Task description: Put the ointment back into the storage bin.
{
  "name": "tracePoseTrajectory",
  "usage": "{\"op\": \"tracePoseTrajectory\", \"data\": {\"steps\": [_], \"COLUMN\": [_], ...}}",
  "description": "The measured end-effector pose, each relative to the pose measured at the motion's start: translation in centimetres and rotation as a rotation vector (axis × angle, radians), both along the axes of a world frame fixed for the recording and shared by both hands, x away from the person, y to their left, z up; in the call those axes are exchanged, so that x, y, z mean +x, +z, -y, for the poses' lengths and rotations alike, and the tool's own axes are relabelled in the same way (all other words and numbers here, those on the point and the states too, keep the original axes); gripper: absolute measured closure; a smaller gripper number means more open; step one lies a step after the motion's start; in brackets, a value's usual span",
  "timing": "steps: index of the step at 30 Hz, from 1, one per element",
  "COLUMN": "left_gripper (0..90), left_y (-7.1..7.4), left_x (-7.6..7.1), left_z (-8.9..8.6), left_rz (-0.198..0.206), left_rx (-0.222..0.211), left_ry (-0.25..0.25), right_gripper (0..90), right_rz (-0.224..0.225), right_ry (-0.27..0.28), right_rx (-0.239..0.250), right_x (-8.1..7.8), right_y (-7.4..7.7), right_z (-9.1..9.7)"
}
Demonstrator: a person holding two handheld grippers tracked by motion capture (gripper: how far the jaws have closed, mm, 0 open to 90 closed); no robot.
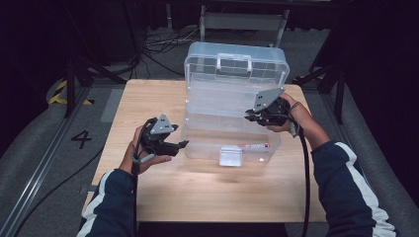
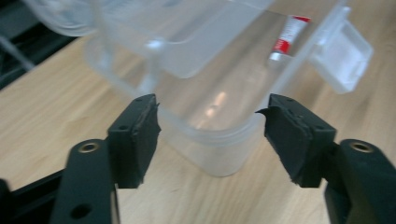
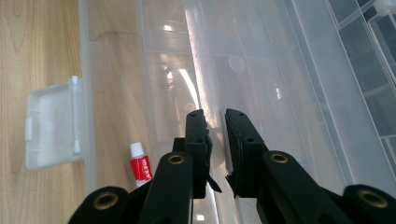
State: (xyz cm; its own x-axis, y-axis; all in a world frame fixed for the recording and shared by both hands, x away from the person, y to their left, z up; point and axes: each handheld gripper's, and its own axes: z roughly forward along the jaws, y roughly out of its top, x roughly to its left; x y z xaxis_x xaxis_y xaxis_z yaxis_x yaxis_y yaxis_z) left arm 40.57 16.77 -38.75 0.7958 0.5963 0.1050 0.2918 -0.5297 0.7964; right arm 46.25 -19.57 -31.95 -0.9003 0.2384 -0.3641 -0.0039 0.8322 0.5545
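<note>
A clear plastic storage box (image 1: 197,144) stands open on the wooden table (image 1: 148,98), its lid (image 1: 236,63) raised at the back. A clear inner tray (image 3: 261,70) sits in the box, and my right gripper (image 3: 215,116) is shut on its long edge, over the box's right side (image 1: 249,117). My left gripper (image 2: 210,105) is open, jaws wide on either side of the box's rounded left front corner (image 2: 212,144) without touching it; the high view shows it (image 1: 179,144) just left of the box. A small red and white tube (image 3: 142,165) lies on the box floor near the front wall.
The box's white front latch (image 1: 230,156) hangs open toward me. Bare tabletop (image 1: 212,197) lies in front of the box and to its left. Cables (image 1: 158,47) and a metal frame (image 1: 242,19) lie on the floor beyond the table's far edge.
</note>
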Motion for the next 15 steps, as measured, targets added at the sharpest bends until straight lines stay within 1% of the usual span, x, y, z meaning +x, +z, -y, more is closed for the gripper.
{"op": "tracePoseTrajectory", "data": {"steps": [1, 3, 4, 6, 8, 10, 11, 15], "left_gripper": [40.8, 44.7, 45.8, 48.6, 52.3, 55.8, 59.1, 68.2], "left_y": [0.2, 0.6, 0.9, 1.4, 1.8, 2.2, 2.2, 2.4], "left_x": [0.1, 0.4, 0.6, 1.0, 1.4, 1.9, 2.1, 3.2], "left_z": [-0.4, -1.4, -1.9, -2.4, -2.7, -2.8, -2.9, -2.7], "left_rz": [0.003, 0.006, 0.01, 0.024, 0.028, 0.044, 0.036, 0.053], "left_rx": [-0.008, -0.038, -0.055, -0.057, -0.069, -0.08, -0.1, -0.104], "left_ry": [0.007, 0.034, 0.054, 0.077, 0.085, 0.092, 0.085, 0.079], "right_gripper": [79.7, 79.5, 79.4, 79.4, 79.3, 79.3, 79.3, 79.3], "right_rz": [0.006, 0.01, 0.012, 0.013, 0.013, 0.014, 0.015, 0.021], "right_ry": [0.004, 0.005, 0.005, 0.002, 0.001, -0.007, -0.006, -0.007], "right_rx": [0.004, 0.008, 0.011, 0.016, 0.016, 0.013, 0.013, 0.013], "right_x": [0.0, 0.0, 0.0, 0.0, -0.1, -0.2, -0.2, -0.3], "right_y": [0.0, -0.1, -0.1, -0.2, -0.2, -0.2, -0.2, -0.2], "right_z": [0.0, 0.1, 0.1, 0.2, 0.1, 0.1, 0.1, 0.2]}}
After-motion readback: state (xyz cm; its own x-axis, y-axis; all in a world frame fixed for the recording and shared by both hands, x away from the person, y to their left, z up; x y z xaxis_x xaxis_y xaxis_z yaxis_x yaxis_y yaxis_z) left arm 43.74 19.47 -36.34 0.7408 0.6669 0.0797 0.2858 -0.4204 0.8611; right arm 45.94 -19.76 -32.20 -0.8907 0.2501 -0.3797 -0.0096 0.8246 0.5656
